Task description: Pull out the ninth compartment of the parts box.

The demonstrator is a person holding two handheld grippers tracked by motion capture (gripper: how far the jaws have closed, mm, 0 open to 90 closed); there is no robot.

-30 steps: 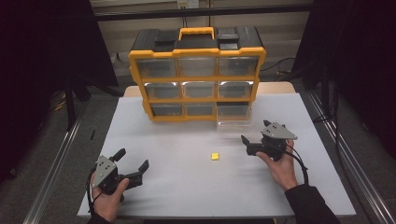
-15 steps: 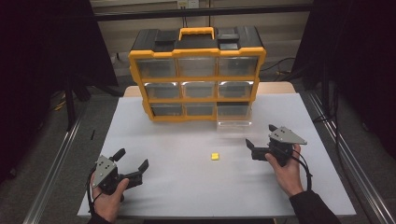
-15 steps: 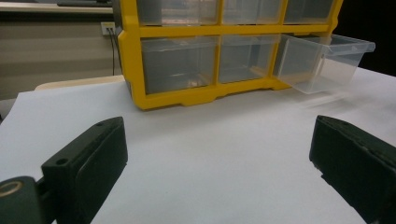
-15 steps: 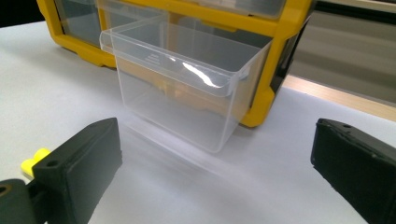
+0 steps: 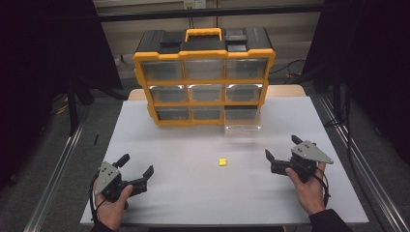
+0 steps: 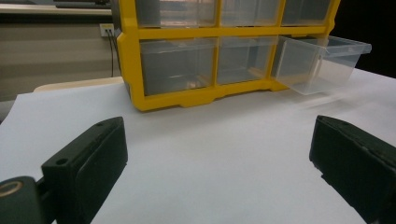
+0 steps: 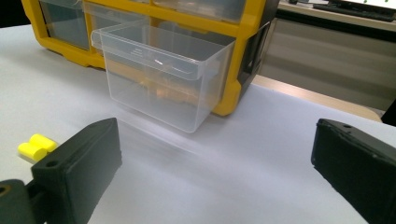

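Note:
A yellow and black drawer cabinet [image 5: 203, 72] stands at the back of the white table [image 5: 193, 203]. Its bottom right clear drawer [image 5: 242, 124] is pulled out and looks empty in the right gripper view [image 7: 163, 74]. A small yellow piece [image 5: 222, 162] lies on the table in front of the drawer, and at the left edge of the right gripper view [image 7: 35, 145]. My right gripper [image 5: 281, 147] is open, to the right of the piece, holding nothing. My left gripper [image 5: 137, 164] rests open near the front left, facing the cabinet [image 6: 187, 93].
The other cabinet drawers are pushed in. Metal rails [image 5: 53, 179] run along both sides of the table, with dark curtains beyond. The pulled-out drawer [image 6: 322, 60] overhangs the table to the right of the left gripper's line.
My right gripper has drifted a little to the right and toward the near edge, away from the open drawer. The left gripper and the yellow piece have stayed put.

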